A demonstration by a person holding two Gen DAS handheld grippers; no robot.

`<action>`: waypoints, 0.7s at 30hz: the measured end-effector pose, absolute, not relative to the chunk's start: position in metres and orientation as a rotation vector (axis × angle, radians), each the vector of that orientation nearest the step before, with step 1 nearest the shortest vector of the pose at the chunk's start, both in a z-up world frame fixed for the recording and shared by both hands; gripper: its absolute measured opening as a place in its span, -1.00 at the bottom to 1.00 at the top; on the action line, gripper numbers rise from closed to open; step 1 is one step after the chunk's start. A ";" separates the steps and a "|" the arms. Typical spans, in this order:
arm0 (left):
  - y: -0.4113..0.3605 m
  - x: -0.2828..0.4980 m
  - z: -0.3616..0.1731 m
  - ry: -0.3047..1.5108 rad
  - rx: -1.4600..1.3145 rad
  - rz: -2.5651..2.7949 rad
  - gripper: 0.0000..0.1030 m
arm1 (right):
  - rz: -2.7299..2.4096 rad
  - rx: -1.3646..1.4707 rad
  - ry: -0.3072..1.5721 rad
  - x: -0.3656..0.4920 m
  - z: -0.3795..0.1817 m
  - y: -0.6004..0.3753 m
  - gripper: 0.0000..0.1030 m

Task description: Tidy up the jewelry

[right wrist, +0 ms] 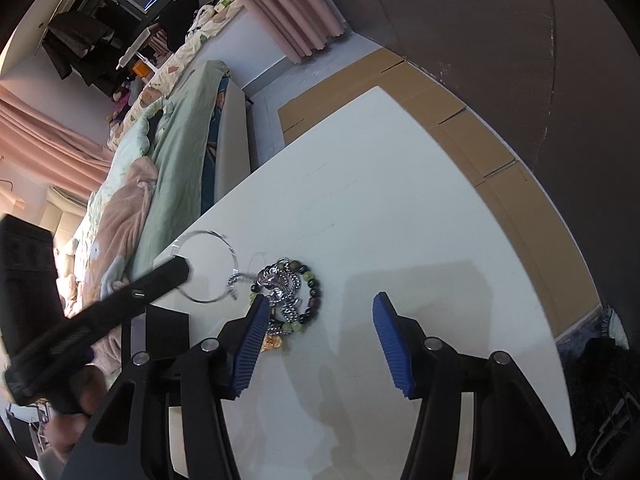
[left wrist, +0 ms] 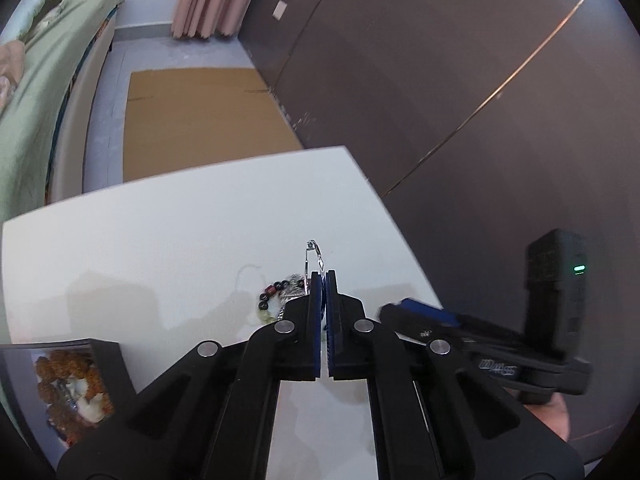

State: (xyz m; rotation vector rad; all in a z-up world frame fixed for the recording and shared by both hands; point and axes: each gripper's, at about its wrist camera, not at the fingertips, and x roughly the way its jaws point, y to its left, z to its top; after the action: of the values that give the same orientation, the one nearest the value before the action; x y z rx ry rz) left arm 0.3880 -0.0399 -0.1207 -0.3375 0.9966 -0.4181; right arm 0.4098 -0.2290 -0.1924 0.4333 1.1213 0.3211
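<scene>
My left gripper (left wrist: pixel 323 276) is shut on a thin silver bangle (left wrist: pixel 313 252), seen edge-on above the white table (left wrist: pixel 160 248). In the right wrist view the bangle (right wrist: pixel 233 254) is a thin ring held up by the left gripper (right wrist: pixel 182 270). A pile of jewelry lies on the table: a dark and green bead bracelet (right wrist: pixel 316 292) and a silver chain (right wrist: pixel 282 284); the bracelet also shows in the left wrist view (left wrist: pixel 270 298). My right gripper (right wrist: pixel 320 308) is open, just in front of the pile.
A black tray (left wrist: pixel 108 364) at the table's near left holds orange-brown beads (left wrist: pixel 68 372). A bed with green bedding (right wrist: pixel 172 160) stands left of the table. Cardboard (left wrist: pixel 200 120) covers the floor beyond. A dark wall (left wrist: pixel 440 80) runs along the right.
</scene>
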 end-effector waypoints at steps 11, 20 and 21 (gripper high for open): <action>-0.004 0.371 -0.090 0.922 -0.382 -0.396 -0.94 | 0.342 0.370 1.112 0.415 -0.193 -0.192 -0.06; 0.039 0.358 -0.088 0.912 -0.414 -0.352 -0.94 | 0.322 0.332 1.164 0.435 -0.209 -0.164 -0.27; 0.043 0.357 -0.088 0.911 -0.415 -0.349 -0.94 | 0.314 0.324 1.169 0.437 -0.212 -0.163 -0.28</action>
State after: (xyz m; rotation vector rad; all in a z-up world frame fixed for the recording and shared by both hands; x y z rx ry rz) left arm 0.3567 0.0428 -0.0876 -0.4146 0.9106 -0.3490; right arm 0.4366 -0.1629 -0.2120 0.3237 1.1690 0.3138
